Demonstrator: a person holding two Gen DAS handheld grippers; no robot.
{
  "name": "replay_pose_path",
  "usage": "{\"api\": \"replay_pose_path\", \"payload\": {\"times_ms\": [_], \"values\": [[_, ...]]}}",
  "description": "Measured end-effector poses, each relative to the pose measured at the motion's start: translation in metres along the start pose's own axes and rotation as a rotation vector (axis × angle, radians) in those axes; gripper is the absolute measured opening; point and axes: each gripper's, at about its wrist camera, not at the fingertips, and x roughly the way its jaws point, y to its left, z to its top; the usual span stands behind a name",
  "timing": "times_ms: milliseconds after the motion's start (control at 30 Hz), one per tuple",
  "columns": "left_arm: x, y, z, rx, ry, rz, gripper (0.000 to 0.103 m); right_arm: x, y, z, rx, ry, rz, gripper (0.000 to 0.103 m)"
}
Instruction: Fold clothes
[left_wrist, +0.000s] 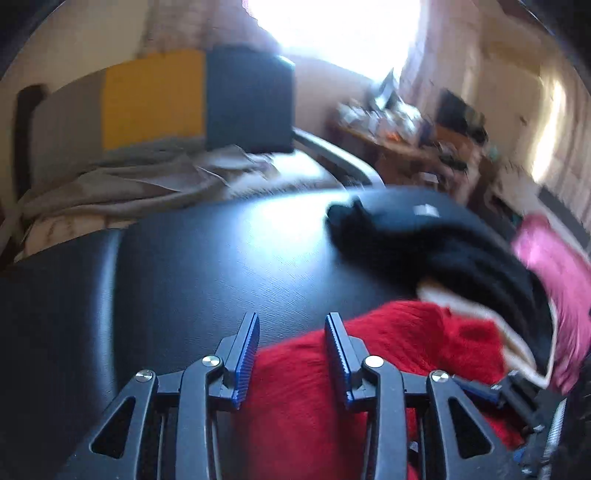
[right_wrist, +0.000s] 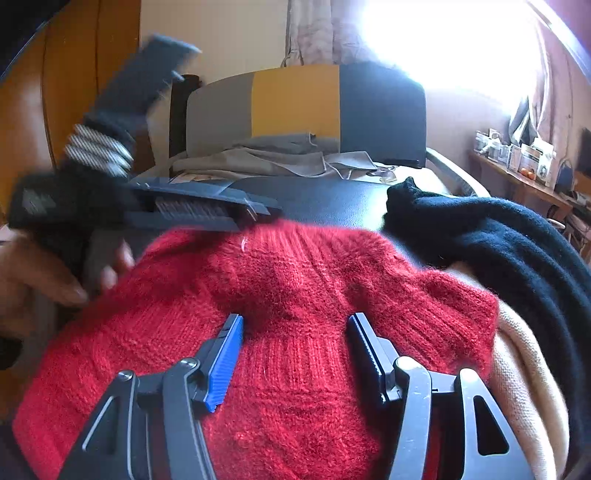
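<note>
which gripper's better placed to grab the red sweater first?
Right, probably. The right gripper is open with its jaws straddling the ribbed part of the red sweater. The left gripper is also open but sits at the sweater's edge, half over the bare black table.

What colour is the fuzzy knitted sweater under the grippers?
Bright red sweater, clearest in the right wrist view.

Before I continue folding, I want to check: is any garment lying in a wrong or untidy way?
Yes. The red sweater lies bunched over the cream garment, and the black garment is heaped, unfolded, on the black table.
</note>
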Motion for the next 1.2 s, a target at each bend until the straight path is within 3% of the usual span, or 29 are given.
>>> {"api": "replay_pose_path", "payload": {"times_ms": [133, 367, 500, 633, 700, 800, 1000, 1200], "values": [[-0.044, 0.013, -0.006, -0.068, -0.072, -0.004, 0.034, -0.006, -0.001, 0.003, 0.013, 0.011, 0.019, 0.062], [-0.098, -0.028, -0.065, 0.084, -0.118, -0.105, 0.034, -0.062, -0.009, 0.002, 0.11, 0.016, 0.089, 0.062], [-0.105, -0.052, -0.1, 0.128, -0.093, -0.148, 0.034, -0.094, 0.007, -0.022, 0.032, 0.056, 0.12, 0.062], [-0.085, -0.078, -0.136, 0.227, 0.005, -0.153, 0.036, -0.094, 0.009, -0.066, -0.005, 0.162, 0.101, 0.061], [-0.074, -0.089, -0.151, 0.279, 0.043, -0.14, 0.035, -0.095, 0.006, -0.077, 0.011, 0.138, 0.097, 0.061], [-0.076, -0.098, -0.166, 0.326, -0.026, -0.092, 0.036, -0.098, 0.003, -0.09, 0.044, 0.085, 0.1, 0.061], [-0.079, -0.093, -0.165, 0.299, -0.036, -0.105, 0.036, -0.101, 0.003, -0.102, 0.076, 0.026, 0.095, 0.061], [-0.095, -0.077, -0.16, 0.182, -0.019, -0.18, 0.037, -0.105, 0.005, -0.103, 0.079, 0.018, 0.095, 0.066]]}}
